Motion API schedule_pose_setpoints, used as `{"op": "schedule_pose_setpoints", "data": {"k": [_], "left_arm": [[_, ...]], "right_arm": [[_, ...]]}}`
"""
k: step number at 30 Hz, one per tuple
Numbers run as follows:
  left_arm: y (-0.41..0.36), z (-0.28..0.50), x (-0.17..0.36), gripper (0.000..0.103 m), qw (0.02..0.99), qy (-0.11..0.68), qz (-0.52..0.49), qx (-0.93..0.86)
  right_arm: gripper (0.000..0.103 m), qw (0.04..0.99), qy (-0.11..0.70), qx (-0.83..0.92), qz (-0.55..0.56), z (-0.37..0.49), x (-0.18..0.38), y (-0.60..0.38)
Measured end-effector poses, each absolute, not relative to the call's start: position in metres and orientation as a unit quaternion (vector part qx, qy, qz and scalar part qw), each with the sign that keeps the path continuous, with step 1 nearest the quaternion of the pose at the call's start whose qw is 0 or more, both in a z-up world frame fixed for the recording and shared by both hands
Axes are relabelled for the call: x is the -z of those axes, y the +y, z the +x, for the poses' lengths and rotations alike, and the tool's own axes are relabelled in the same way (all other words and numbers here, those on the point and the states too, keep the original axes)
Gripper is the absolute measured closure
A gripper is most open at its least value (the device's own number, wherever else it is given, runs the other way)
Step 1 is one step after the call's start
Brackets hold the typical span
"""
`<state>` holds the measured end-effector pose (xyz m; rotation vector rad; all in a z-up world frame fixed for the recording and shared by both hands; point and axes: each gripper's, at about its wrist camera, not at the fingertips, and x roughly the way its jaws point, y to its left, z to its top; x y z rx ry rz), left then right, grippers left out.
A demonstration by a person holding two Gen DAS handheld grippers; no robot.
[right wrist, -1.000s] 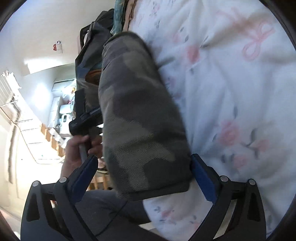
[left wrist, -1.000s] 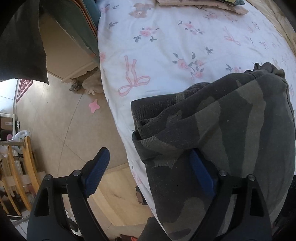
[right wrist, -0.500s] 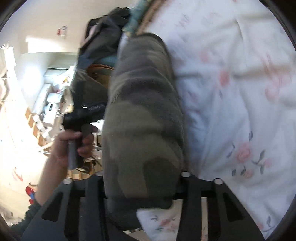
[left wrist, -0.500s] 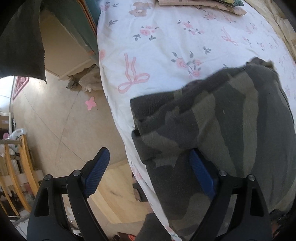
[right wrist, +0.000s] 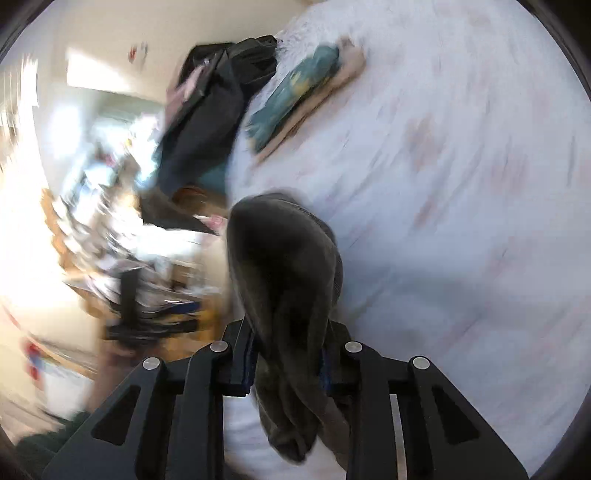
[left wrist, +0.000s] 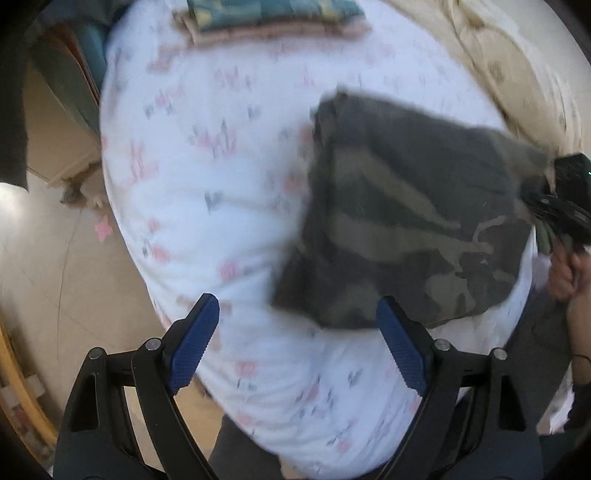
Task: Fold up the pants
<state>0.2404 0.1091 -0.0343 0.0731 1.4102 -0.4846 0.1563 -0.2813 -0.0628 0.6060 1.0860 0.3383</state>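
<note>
Closest to me in the left wrist view, my left gripper (left wrist: 297, 341) stands spread wide, its blue pads (left wrist: 192, 341) apart and holding nothing, hanging over the near edge of the bed (left wrist: 229, 192) with its white, pink-flowered cover. Just beyond the right-hand pad lie the camouflage pants (left wrist: 410, 229), folded into a thick bundle on the cover; the pad sits right at the bundle's near edge, but with the blur I cannot tell whether it touches the cloth. At the far right corner of the bundle my right gripper (left wrist: 554, 205) shows as a dark shape biting onto the fabric, with my right hand (left wrist: 567, 273) behind it at the frame's edge.

In the right wrist view, the right gripper (right wrist: 286, 363) is clenched on the pants (right wrist: 284, 266): the jaws are drawn close with a fold of dark cloth squeezed between them. The fabric bulges up ahead of the fingers and a loose end hangs below them. This view is heavily smeared, so the camouflage pattern hardly reads here.

Farther off, beyond the pants, a stack of folded clothes (left wrist: 273, 18) rests at the far end of the bed, a teal patterned piece on top of pinkish ones. To the left of the bed I see the tiled floor (left wrist: 55, 258) with a small pink star-shaped item (left wrist: 103, 229) on it. On the far right a cream quilted surface (left wrist: 517, 66) borders the bed.
</note>
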Motion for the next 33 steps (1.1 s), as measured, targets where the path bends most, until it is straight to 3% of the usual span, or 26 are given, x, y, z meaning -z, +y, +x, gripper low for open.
{"op": "schedule_pose_setpoints", "data": {"k": [4, 9, 15, 18, 22, 27, 33], "left_arm": [[0.108, 0.265, 0.027, 0.018, 0.768, 0.614, -0.005, 0.181], [0.103, 0.286, 0.039, 0.018, 0.777, 0.609, -0.055, 0.147], [0.099, 0.304, 0.056, 0.018, 0.746, 0.620, -0.183, 0.159], [0.087, 0.306, 0.060, 0.010, 0.753, 0.612, -0.183, 0.157], [0.062, 0.302, 0.069, 0.009, 0.738, 0.610, -0.223, 0.182], [0.024, 0.295, 0.086, 0.009, 0.762, 0.619, -0.128, 0.140], [0.028, 0.303, 0.123, 0.004, 0.717, 0.664, -0.148, 0.154]], "right_arm": [[0.076, 0.783, 0.566, -0.152, 0.211, 0.223, 0.070, -0.316], [0.073, 0.793, 0.564, -0.114, 0.200, 0.269, 0.096, -0.337], [0.044, 0.775, 0.551, -0.078, 0.300, 0.248, 0.109, -0.376], [0.013, 0.780, 0.517, -0.067, 0.346, 0.224, 0.089, -0.393], [0.012, 0.770, 0.528, -0.064, 0.352, 0.216, 0.103, -0.385], [0.012, 0.757, 0.557, -0.068, 0.334, 0.224, 0.130, -0.376], [0.011, 0.739, 0.585, -0.094, 0.320, 0.221, 0.153, -0.359]]}}
